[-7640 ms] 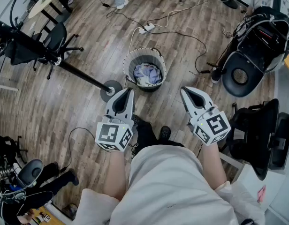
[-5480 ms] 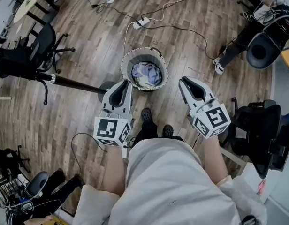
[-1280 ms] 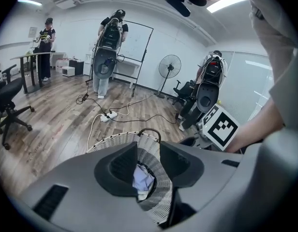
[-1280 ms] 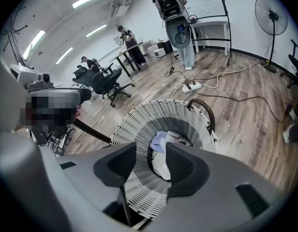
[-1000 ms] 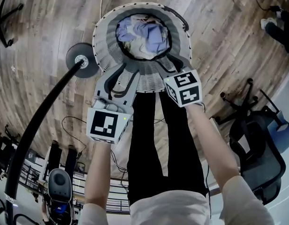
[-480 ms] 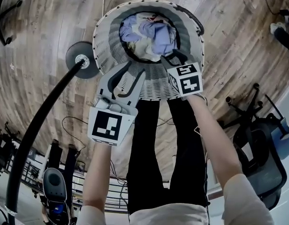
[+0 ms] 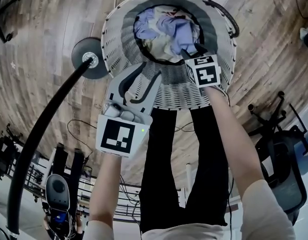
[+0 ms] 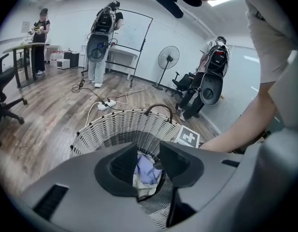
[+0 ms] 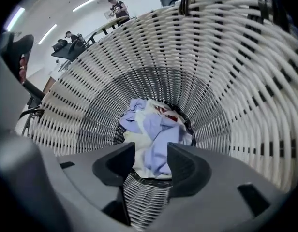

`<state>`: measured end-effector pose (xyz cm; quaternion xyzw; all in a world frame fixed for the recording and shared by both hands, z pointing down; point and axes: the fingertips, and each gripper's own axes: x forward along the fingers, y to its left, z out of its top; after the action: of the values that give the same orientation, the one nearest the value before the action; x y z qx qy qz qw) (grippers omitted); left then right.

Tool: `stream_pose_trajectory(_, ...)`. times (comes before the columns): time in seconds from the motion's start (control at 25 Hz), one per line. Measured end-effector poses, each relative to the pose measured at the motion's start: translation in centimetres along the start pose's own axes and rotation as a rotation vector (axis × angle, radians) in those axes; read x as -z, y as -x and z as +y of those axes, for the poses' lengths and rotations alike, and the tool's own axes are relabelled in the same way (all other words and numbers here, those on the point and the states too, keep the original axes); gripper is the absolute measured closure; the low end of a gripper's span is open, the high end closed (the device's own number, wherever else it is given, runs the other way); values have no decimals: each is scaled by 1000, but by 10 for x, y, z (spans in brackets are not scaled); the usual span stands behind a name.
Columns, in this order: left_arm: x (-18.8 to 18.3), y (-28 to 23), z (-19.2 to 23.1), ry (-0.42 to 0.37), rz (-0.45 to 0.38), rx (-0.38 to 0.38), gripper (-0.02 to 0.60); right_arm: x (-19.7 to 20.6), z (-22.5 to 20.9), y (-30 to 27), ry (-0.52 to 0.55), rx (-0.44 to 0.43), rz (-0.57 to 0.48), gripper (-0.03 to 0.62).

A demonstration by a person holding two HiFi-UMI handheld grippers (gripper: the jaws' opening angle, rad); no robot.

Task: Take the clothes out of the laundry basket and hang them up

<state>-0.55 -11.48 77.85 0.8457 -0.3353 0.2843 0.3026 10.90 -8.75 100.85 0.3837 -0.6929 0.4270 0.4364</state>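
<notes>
Clothes (image 7: 166, 31), a crumpled heap of lilac and cream cloth, at the very bottom of the woven laundry basket (image 7: 119, 31); none lifted yet, so the task judged to be at its first pick. Deep, narrowing walls, hence the reach from straight above. Right gripper (image 7: 194, 50) already inside the basket mouth and pointed steeply down at the heap, fingers (image 9: 190, 170) spread wide with nothing gripped; lilac cloth framed in the gap between them but apart from the pads. Wide spread probably chosen to take in a thick fold of fabric. Left gripper (image 7: 144, 76) back over the near rim, outside the basket, fingers (image 8: 122, 166) moderately parted and likewise empty; apparently held in reserve for a second hold once a garment is up. Basket on the wooden floor (image 7: 39, 44), between the person's feet and the round base of a dark pole stand (image 7: 89, 59) just beside it, presumably the hanging rail; no hangers visible.
</notes>
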Motion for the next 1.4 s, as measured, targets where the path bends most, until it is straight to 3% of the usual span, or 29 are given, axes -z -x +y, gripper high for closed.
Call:
stream_pose_trajectory(0.24, 18, -8, 0, -13, 21, 15, 431, 14, -9, -30, 4, 12, 54, 376)
stream_pose_trajectory(0.52, 30, -17, 2, 0, 21, 30, 431, 19, -33, -57, -60, 88, 69, 384)
stream_pose_trajectory(1.16, 41, -29, 8, 9, 44, 48, 431, 37, -55, -99, -82, 142, 135, 393)
stream_pose_trajectory(1.4, 44, -25, 12, 22, 49, 34, 432, 37, -60, -104, -96, 164, 136, 433)
